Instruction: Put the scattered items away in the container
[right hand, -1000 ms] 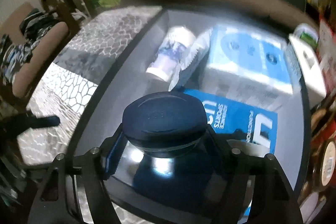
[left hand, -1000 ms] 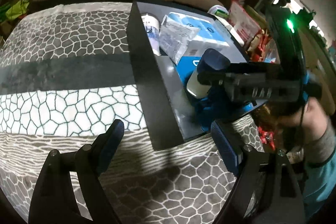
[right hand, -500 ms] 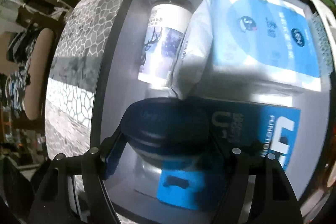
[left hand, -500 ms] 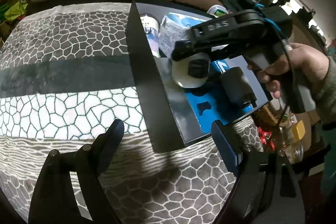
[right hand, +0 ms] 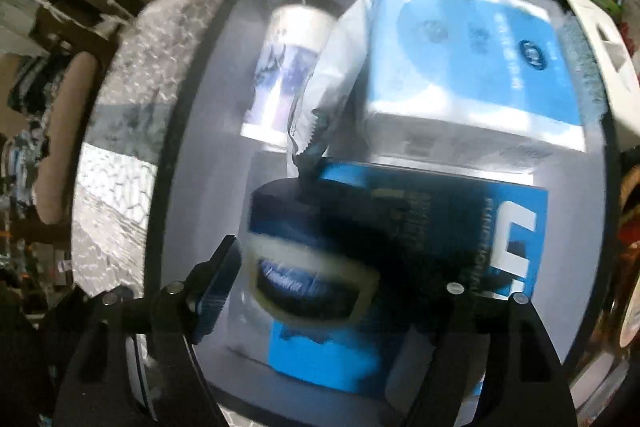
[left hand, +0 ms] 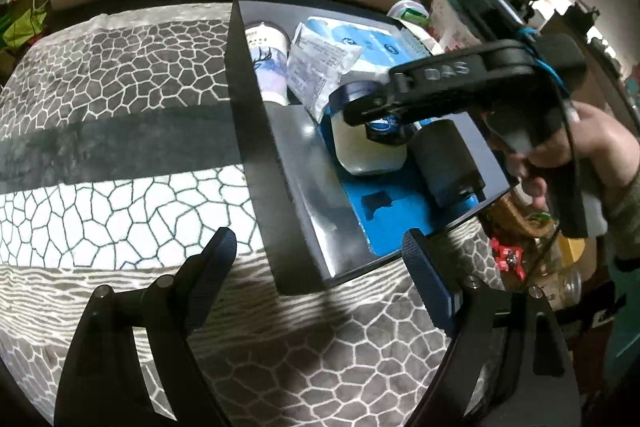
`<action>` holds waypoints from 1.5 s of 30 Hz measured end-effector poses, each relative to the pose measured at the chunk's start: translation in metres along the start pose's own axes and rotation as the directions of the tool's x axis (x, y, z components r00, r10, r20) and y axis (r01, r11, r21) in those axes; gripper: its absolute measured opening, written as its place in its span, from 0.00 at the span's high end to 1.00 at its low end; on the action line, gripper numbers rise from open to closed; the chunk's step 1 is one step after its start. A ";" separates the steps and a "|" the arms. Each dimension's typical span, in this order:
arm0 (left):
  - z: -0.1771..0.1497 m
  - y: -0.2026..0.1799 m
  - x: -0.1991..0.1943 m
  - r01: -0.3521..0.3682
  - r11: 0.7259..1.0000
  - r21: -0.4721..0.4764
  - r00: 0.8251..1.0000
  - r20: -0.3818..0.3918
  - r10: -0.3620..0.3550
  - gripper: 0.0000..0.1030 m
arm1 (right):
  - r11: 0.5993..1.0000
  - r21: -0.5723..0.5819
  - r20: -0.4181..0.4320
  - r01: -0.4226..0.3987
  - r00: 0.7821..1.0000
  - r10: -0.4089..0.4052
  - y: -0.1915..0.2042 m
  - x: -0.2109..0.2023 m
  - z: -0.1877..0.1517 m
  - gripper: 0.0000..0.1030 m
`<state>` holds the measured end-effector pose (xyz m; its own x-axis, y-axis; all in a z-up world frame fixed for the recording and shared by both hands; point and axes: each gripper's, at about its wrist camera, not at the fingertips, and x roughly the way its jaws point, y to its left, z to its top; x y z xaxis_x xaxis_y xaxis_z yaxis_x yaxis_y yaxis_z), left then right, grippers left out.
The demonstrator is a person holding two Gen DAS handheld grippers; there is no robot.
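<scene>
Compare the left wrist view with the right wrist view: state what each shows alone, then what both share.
Only the left wrist view shows the right gripper from outside, the hand holding it, the patterned blanket's near area and the open left gripper. Only the right wrist view shows the right gripper's open fingers straddling the jar. Both show the black box, the jar lying inside, the printed cup and blue carton.

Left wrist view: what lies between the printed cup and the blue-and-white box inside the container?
A crinkled white packet sits between the cup and the box, leaning on the box; the right wrist view shows it too.
</scene>
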<state>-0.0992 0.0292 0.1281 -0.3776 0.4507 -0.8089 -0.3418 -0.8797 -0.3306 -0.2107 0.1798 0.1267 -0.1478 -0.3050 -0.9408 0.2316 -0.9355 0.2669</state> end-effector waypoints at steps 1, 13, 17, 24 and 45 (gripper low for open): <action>0.001 -0.002 0.001 -0.003 1.000 0.003 1.000 0.000 0.003 0.19 | 1.000 0.011 0.012 0.001 1.000 -0.001 -0.004 -0.003 -0.002 0.21; 0.002 -0.026 -0.006 -0.093 0.995 0.041 0.994 0.059 0.090 0.00 | 0.997 -0.009 0.345 -0.072 0.936 0.071 -0.024 -0.072 -0.070 0.07; 0.000 -0.039 0.002 -0.152 0.986 0.064 0.986 0.084 0.147 0.00 | 1.000 -0.013 0.415 -0.013 0.910 0.018 -0.025 -0.073 -0.100 0.00; -0.002 -0.056 0.016 -0.175 0.984 0.023 0.982 0.081 0.173 0.00 | 0.998 0.001 0.451 0.069 0.890 -0.062 -0.020 -0.067 -0.133 0.00; -0.052 -0.075 -0.017 -0.231 0.972 -0.037 0.963 0.131 0.234 0.00 | 0.986 0.028 0.545 0.164 0.824 -0.153 0.004 -0.086 -0.218 0.00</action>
<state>-0.0218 0.0799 0.1416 -0.5562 0.2481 -0.7931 -0.2129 -0.9651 -0.1526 0.0128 0.2409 0.1633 -0.6816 -0.2058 -0.7022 0.1767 -0.9775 0.1149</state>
